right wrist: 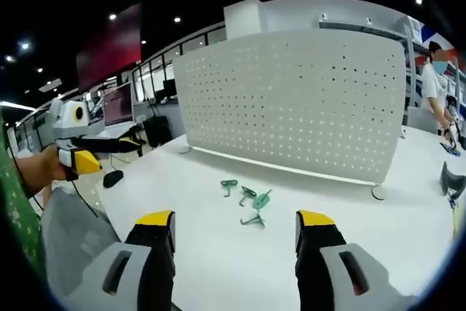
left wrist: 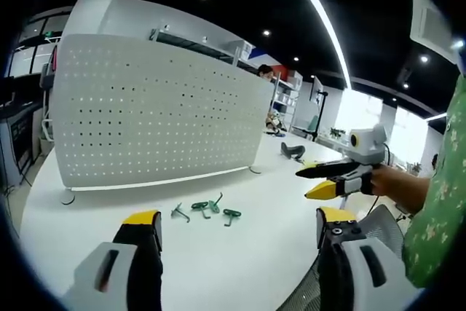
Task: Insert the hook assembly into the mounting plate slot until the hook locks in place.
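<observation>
I am looking at a white mounting plate dotted with rows of small holes, standing on a white tabletop. The hooks are showing green, 1 grey. My left gripper and right gripper are wearing yellow tips over black and grey. My sleeve is showing a green floral print.

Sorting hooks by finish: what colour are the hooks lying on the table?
Mostly green hooks, one plain grey; clearest in the right gripper view.
</observation>
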